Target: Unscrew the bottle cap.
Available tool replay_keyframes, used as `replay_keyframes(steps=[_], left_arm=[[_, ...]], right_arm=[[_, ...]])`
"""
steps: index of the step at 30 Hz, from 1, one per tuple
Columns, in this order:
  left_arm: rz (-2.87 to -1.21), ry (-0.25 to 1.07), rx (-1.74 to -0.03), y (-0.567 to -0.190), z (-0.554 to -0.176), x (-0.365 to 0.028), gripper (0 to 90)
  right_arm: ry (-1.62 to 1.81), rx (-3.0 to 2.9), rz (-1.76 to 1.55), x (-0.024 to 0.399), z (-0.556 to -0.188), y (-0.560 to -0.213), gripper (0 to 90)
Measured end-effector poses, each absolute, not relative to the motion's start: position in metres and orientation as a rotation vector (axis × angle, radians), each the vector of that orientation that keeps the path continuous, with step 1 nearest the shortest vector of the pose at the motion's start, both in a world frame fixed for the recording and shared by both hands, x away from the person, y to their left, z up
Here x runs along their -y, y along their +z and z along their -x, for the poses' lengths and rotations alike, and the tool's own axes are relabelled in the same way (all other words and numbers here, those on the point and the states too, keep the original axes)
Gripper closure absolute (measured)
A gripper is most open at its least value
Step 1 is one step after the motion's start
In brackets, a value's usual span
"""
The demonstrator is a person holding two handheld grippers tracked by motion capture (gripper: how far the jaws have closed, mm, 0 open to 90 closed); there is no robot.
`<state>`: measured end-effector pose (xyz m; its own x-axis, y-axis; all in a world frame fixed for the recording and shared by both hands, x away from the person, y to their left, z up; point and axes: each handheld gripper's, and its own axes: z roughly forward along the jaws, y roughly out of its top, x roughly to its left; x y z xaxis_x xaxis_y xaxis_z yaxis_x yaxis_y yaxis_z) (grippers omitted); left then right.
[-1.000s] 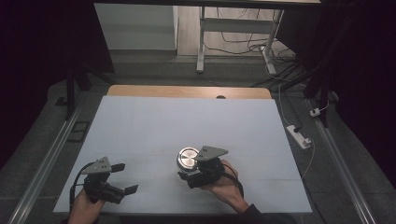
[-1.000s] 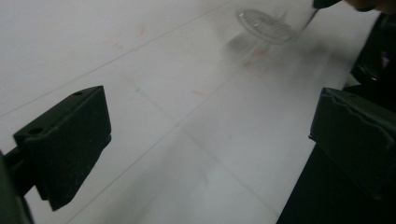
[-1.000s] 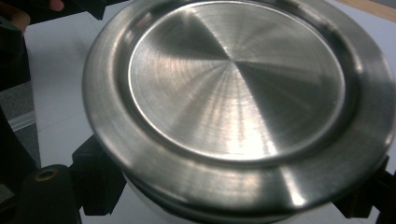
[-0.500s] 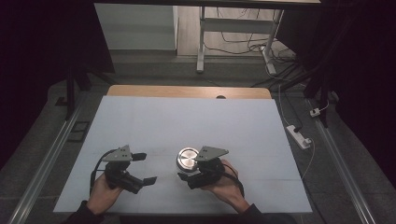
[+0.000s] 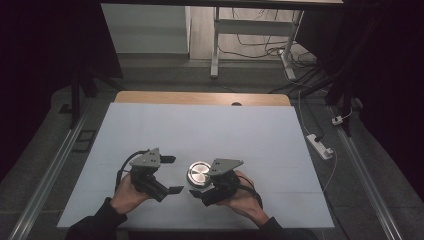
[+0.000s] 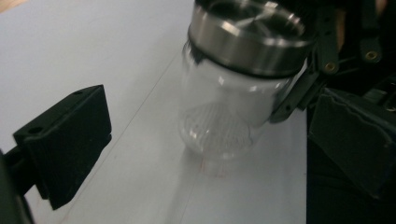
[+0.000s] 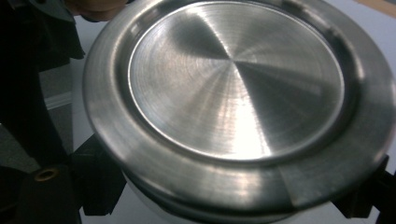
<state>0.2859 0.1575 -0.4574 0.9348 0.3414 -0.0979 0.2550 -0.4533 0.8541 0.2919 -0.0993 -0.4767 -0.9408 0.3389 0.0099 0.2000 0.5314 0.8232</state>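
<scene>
White table [image 5: 200, 125]; right tool [image 5: 200, 192] clamps jar [image 6: 229, 112], glass body seen from left tool [image 5: 170, 175], agape.

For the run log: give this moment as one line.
scene: glass jar with metal lid on white table | right gripper: shut on glass jar | left gripper: open beside jar, apart

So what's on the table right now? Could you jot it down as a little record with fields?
Object: clear glass jar with brushed metal lid
Jar position: upright on the white table
Right gripper: jaws closed on the jar below the lid
Left gripper: jaws open, empty, beside the jar, apart from it
Holders: a person's hands
</scene>
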Motion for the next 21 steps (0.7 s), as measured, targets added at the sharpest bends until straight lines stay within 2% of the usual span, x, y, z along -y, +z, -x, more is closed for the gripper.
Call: replay_keyframes(steps=[6,15,19,21], left_arm=[[-2.085,-0.006,-0.271,-0.447,-0.298,-0.141,0.9],[-2.189,-0.037,-0.091,-0.440,-0.303,-0.113,6.2],[-2.189,-0.056,-0.057,-0.441,-0.307,-0.109,11.2],[-2.172,-0.041,-0.054,-0.441,-0.306,-0.109,18.8]], right_arm=[[1.386,-2.649,-0.397,0.099,-0.291,-0.476,15.3],[1.411,-2.696,-0.311,0.102,-0.289,-0.473,15.3],[1.400,-2.715,-0.248,0.100,-0.287,-0.472,15.3],[1.394,-2.710,-0.264,0.101,-0.288,-0.472,15.3]])
